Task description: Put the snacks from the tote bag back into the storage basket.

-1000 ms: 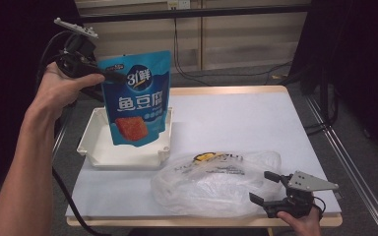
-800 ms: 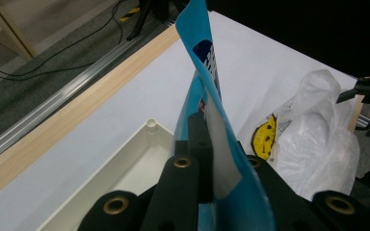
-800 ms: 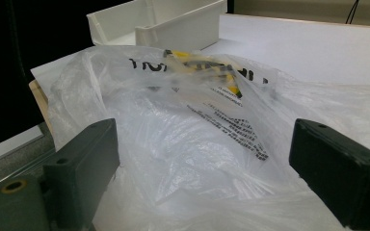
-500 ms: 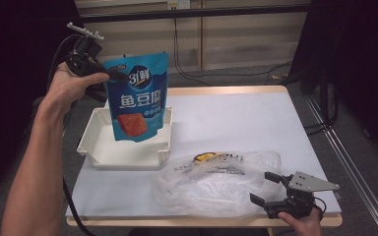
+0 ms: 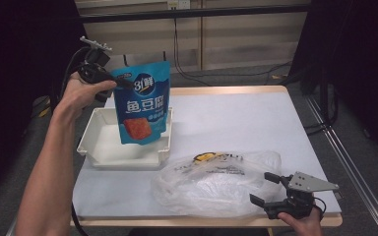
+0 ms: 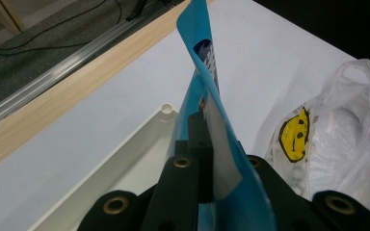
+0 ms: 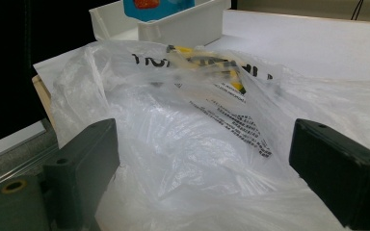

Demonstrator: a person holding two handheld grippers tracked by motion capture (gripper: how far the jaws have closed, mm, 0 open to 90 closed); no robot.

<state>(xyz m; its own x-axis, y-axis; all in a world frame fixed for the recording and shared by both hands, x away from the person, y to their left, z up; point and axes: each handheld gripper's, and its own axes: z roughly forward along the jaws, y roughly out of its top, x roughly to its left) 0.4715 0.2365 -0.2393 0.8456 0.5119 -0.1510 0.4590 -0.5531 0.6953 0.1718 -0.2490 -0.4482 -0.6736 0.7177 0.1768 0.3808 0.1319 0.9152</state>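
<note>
A blue snack pouch (image 5: 141, 105) with white characters hangs upright over the white tray (image 5: 98, 147), its lower edge down inside the tray. My left gripper (image 5: 123, 83) is shut on the pouch's upper left corner; the left gripper view has the blue pouch (image 6: 212, 96) pinched between the black jaws. A crumpled clear plastic bag (image 5: 216, 182) with a yellow smiley print lies at the table's near edge. My right gripper (image 5: 265, 189) stands open just right of that bag, and the plastic bag (image 7: 192, 125) spreads between its wide-apart jaws.
The white table top (image 5: 246, 123) has a wooden rim (image 5: 216, 90) along its far side. Cables run over the floor behind the table. A metal rail (image 5: 344, 152) passes along the right side.
My left hand has carried the pouch a little to the right and lower, toward the tray. The right gripper and the plastic bag have stayed put.
</note>
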